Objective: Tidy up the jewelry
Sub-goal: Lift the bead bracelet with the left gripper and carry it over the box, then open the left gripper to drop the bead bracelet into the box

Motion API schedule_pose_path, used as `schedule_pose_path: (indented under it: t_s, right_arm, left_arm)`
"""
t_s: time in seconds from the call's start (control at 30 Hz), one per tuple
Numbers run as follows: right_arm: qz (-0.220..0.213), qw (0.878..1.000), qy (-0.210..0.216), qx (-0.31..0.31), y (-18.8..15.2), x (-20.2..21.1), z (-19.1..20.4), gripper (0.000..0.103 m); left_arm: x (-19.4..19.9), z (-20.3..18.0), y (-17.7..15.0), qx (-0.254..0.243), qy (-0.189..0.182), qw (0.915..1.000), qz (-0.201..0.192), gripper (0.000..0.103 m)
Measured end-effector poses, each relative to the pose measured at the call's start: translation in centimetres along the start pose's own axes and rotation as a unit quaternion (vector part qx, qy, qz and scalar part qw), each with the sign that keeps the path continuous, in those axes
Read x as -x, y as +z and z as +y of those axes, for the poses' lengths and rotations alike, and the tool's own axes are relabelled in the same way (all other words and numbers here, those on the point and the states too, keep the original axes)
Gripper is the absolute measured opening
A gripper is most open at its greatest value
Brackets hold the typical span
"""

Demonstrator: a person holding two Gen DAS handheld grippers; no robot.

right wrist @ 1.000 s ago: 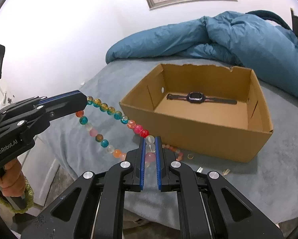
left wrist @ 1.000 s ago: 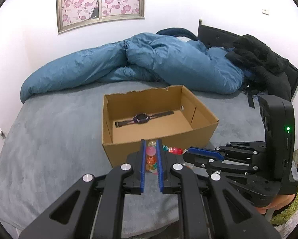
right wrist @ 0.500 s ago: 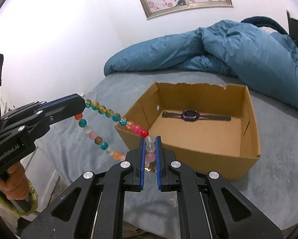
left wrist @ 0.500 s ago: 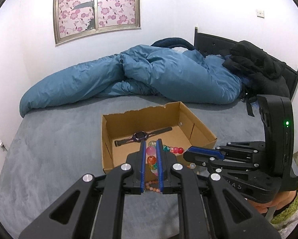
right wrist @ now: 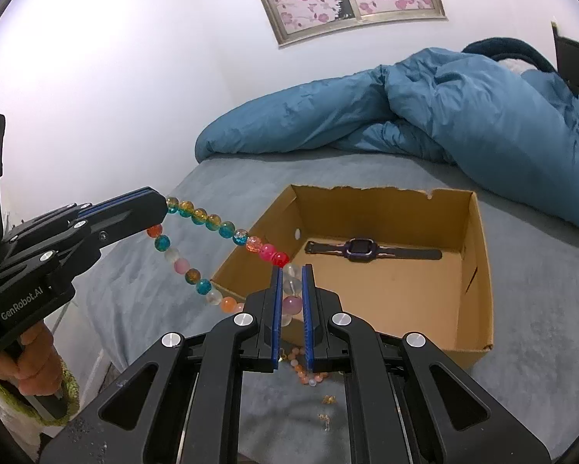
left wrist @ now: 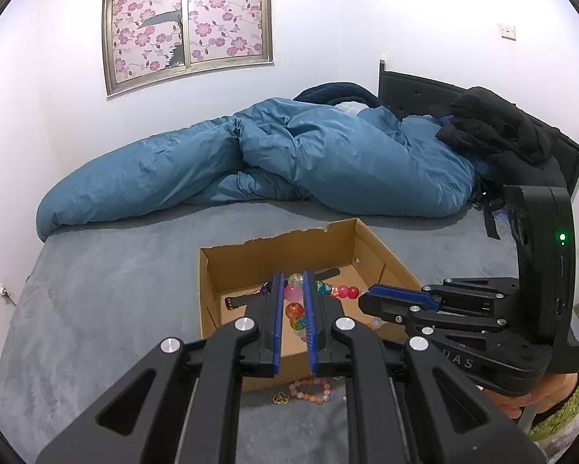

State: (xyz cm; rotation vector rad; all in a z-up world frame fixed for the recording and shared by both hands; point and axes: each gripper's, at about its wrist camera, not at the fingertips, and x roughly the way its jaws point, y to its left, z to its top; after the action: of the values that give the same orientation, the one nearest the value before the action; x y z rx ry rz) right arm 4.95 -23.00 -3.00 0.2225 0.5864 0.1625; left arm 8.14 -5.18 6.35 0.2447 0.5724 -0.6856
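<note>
A necklace of large coloured glass beads [right wrist: 212, 220] hangs stretched between both grippers, in the air in front of an open cardboard box [right wrist: 479, 270]. My left gripper [left wrist: 292, 294] is shut on one end of the beads [left wrist: 294, 311]; it also shows in the right wrist view [right wrist: 161, 208]. My right gripper [right wrist: 291, 282] is shut on the other end; it also shows in the left wrist view [left wrist: 366, 299]. A dark watch [right wrist: 361, 248] lies flat inside the box. A small pink bead bracelet [left wrist: 310, 388] and small gold pieces [right wrist: 328, 400] lie on the grey bedcover before the box.
The box [left wrist: 208, 270] stands on a grey bed [left wrist: 96, 290]. A rumpled blue duvet [left wrist: 289, 162] lies along the back, with black clothing [left wrist: 498, 127] at the right by the headboard. The bed's near edge is just below the grippers.
Both grippers have risen with the necklace, so the box now sits lower and farther in both views. The beads stay stretched between them.
</note>
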Motion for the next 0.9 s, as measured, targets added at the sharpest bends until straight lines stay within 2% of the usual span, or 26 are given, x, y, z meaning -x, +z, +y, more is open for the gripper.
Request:
schedule_pose_path:
  t_s: [0.3, 0.5, 0.73, 0.9]
  right_arm:
    - [0.016, 1.000, 0.005, -0.017, 2.3, -2.6, -1.7, 0.008]
    - [0.050, 0.998, 0.028, -0.026, 4.8, -5.6, -3.4, 0.008]
    - [0.144, 0.986, 0.066, -0.047, 6.1, -12.1, -5.1, 0.008]
    - [0.241, 0.966, 0.066, -0.068, 4.9, -17.4, -5.9, 0.008]
  left_arm:
    - [-2.7, 0.9, 1.8, 0.004, -0.003, 1.0000, 0.003, 0.009]
    - [-6.8, 3.0, 3.1, 0.028, -0.005, 0.9990, 0.034, 0.009]
    - [-13.2, 5.5, 2.3, 0.038, 0.014, 0.9930, 0.111, 0.009]
    - [-17.6, 6.4, 0.3, 0.027, 0.029, 0.9829, 0.179, 0.009]
